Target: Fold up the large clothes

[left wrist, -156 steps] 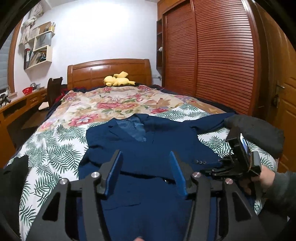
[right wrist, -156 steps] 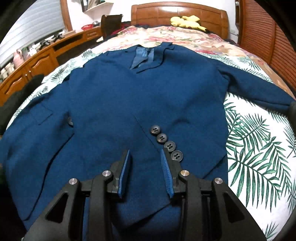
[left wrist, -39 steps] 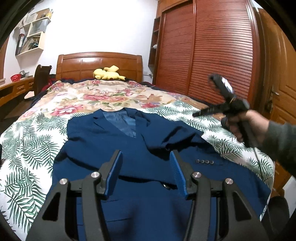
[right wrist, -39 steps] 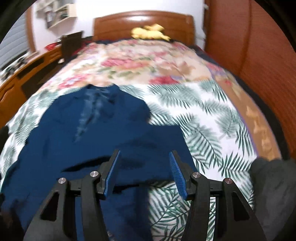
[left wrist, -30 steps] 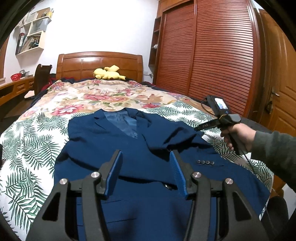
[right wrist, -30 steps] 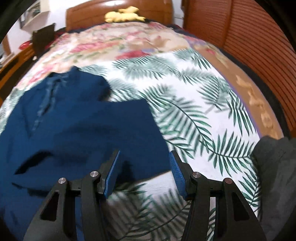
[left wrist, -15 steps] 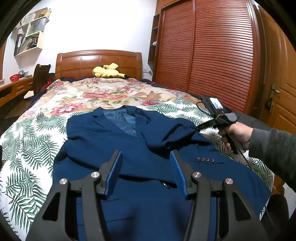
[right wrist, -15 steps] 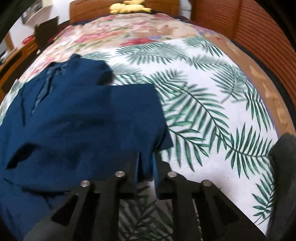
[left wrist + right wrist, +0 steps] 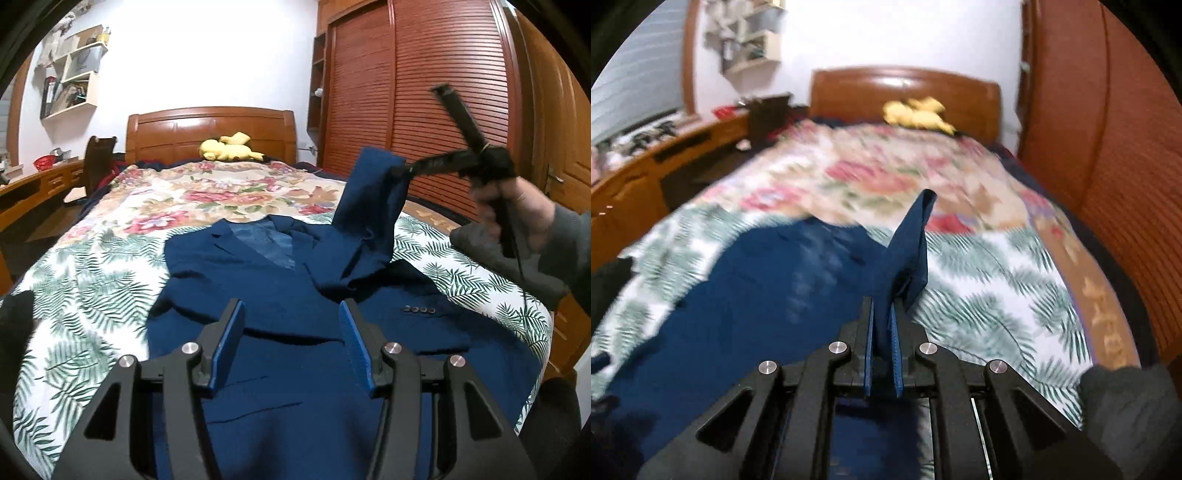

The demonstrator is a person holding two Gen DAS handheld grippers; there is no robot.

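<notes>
In the left wrist view we see the whole blue jacket [image 9: 280, 295] lying face up on the bed [image 9: 85, 295], collar toward the headboard [image 9: 210, 129], with four cuff buttons [image 9: 419, 309] showing at the right. The left gripper [image 9: 291, 332] hangs above the jacket's lower front, jaws apart and nothing between them. Further right, this view alone shows a hand [image 9: 517, 206] in a grey cuff holding the right gripper [image 9: 402, 171], which is blurred there.

In the right wrist view we look along that gripper's blue pads [image 9: 895, 350]: they are closed on the end of the jacket's sleeve [image 9: 912, 243], which stands up off the bed in a tall fold. This view is smeared, so the jacket's body is only a blue mass at the left. A yellow plush toy [image 9: 919, 110] lies by the headboard, and a dark grey cloth [image 9: 1126, 406] is cut off at the lower right.
</notes>
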